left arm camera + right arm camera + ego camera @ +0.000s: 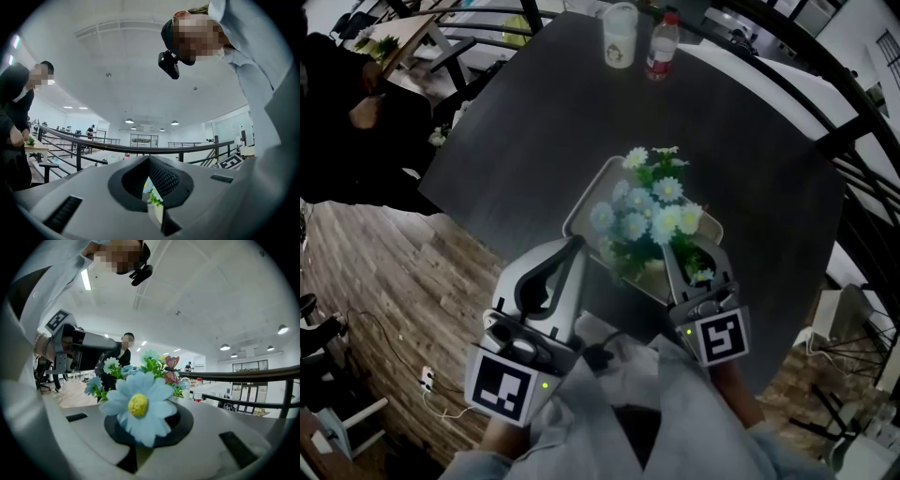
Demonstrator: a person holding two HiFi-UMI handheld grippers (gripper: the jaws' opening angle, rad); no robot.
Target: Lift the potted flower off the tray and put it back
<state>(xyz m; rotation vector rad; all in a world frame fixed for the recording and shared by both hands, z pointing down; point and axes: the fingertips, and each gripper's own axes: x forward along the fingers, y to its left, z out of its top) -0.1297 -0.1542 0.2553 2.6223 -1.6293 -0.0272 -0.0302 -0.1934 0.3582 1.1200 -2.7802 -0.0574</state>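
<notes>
Fingers (201, 427) of my right gripper (139, 446) are clenched on the near side of the potted flower (649, 211). What looks like a pale sliver of its pot sits in the slit between them, with one blue bloom right against them. My left gripper (576, 244) is closed too.

Going down in size, the dark round table (534, 122) carries the tray (589, 190). The plant stands over the tray's middle, but foliage hides whether its base touches the tray. My left tips are at the tray's near-left rim; I cannot tell whether they pinch that rim or only rest against it.

I judge I am mid-carry over the tray. A one-sided pinch lets the pot swing, so I want it upright and moved slowly, straight up and down above the tray's middle. My left should keep the tray still. I should loosen my right only when the base sits flat inside the tray's rim.
</notes>
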